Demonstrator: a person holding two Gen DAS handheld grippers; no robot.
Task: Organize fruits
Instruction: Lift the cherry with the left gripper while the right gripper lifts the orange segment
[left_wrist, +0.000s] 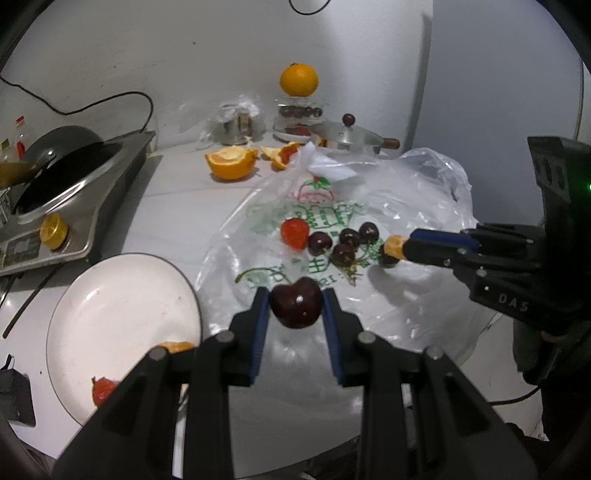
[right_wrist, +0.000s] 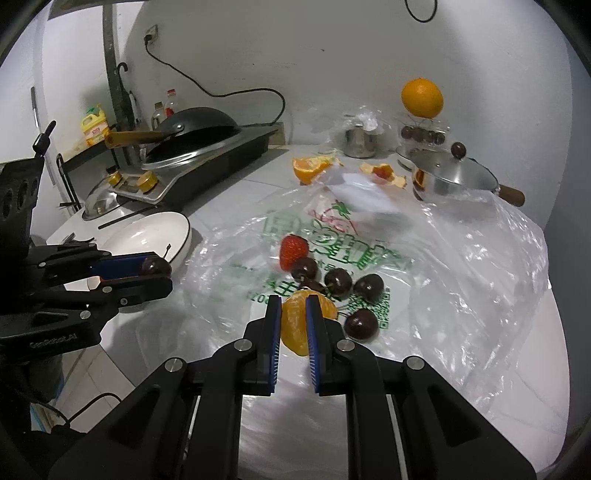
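My left gripper (left_wrist: 296, 304) is shut on a dark red cherry (left_wrist: 296, 308) and holds it over the printed plastic bag (left_wrist: 406, 206), right of the white plate (left_wrist: 122, 310). It also shows in the right wrist view (right_wrist: 162, 271). My right gripper (right_wrist: 293, 314) is shut on a peeled orange segment (right_wrist: 293, 325) above the bag; it shows in the left wrist view (left_wrist: 400, 249) too. A strawberry (right_wrist: 293, 251) and several loose cherries (right_wrist: 338, 282) lie on the bag. The plate holds an orange segment (left_wrist: 173, 346) and a strawberry (left_wrist: 103, 391).
A stove with a black wok (right_wrist: 199, 129) stands at the left. A cut orange half (left_wrist: 231, 162), peels (left_wrist: 280, 155), a steel lidded pan (right_wrist: 454, 177), a steel cup (right_wrist: 360, 142) and a stacked stand topped by a whole orange (right_wrist: 422, 98) are at the back.
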